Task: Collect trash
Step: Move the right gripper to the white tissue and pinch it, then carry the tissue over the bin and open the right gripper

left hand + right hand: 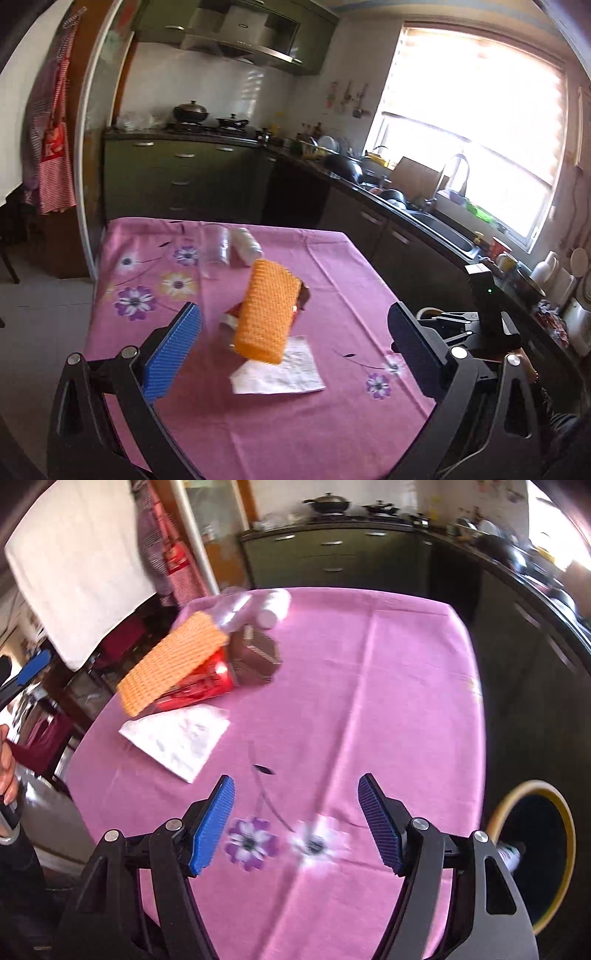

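The counter in front of me wears a pink cloth printed with flowers, and all the trash sits on its far left part. Biggest of the pile is the orange waffle-textured sponge, propped at a tilt on a red can lying on its side. A brown carton touches the can's far end. Just in front of the sponge a white sheet of paper lies flat on the cloth. Behind the pile, near the far edge, a clear plastic bottle and a white bottle lie side by side.

My left gripper hovers above the counter with its blue-padded jaws spread wide and nothing between them; seen from its wrist, the sponge and the paper fall inside the gap, though well ahead of the pads. My right gripper hangs over the near right part of the cloth, jaws likewise wide apart and empty, framing two printed flowers. The pile lies ahead and to the left of it, well apart. Below the counter's right edge stands a dark bin with a yellow rim.

My left hand shows at the left edge of the right wrist view, fingers wrapped around its handle.
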A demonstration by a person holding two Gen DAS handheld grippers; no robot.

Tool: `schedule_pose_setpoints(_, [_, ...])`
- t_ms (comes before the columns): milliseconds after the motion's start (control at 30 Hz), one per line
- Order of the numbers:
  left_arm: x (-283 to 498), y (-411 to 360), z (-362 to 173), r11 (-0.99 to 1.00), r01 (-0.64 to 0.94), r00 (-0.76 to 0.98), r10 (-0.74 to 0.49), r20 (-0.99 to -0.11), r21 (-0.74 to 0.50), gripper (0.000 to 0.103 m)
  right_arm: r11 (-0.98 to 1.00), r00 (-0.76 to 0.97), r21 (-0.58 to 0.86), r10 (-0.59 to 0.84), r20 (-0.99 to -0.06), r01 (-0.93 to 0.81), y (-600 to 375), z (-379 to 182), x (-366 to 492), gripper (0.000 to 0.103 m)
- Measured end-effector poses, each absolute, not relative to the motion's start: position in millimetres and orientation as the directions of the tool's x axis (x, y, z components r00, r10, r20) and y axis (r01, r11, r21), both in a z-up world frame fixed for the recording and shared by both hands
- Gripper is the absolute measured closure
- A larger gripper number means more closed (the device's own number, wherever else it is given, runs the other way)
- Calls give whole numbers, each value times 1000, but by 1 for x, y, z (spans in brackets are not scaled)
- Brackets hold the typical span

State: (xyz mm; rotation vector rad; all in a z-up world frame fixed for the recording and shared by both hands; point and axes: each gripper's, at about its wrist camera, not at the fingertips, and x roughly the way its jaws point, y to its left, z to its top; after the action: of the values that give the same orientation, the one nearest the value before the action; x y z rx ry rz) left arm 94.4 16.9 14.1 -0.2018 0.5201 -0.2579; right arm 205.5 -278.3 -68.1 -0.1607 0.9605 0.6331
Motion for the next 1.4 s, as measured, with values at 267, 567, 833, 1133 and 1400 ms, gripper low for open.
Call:
schedule_pose_setpoints(267, [90, 60, 1, 942, 183, 827, -303, -473, -283, 7, 694, 329, 92, 449, -831, -714, -164, -103, 203, 31])
schedule_pose_setpoints(567, [89, 71, -15, 934, 206, 805, -332, -491, -293, 7, 721, 340, 52, 387, -857, -691, -146, -130, 210, 31])
schedule_pose_setpoints(833, [90, 70, -22, 927, 226, 793, -354, -495, -301, 7, 716, 362, 16, 372, -855, -698, -135, -140, 204, 35])
schedule_pose_setpoints(1133, [92, 62, -28, 925, 236, 775, -364, -516, -298, 7, 686, 321, 63, 417, -850, -724, -131, -137, 185, 97])
schedule_pose_setpoints(1400, [92, 59, -26, 929, 245, 780, -358, -513, -277, 7, 727, 289, 165, 456, -841, -666, -165, -129, 169, 99])
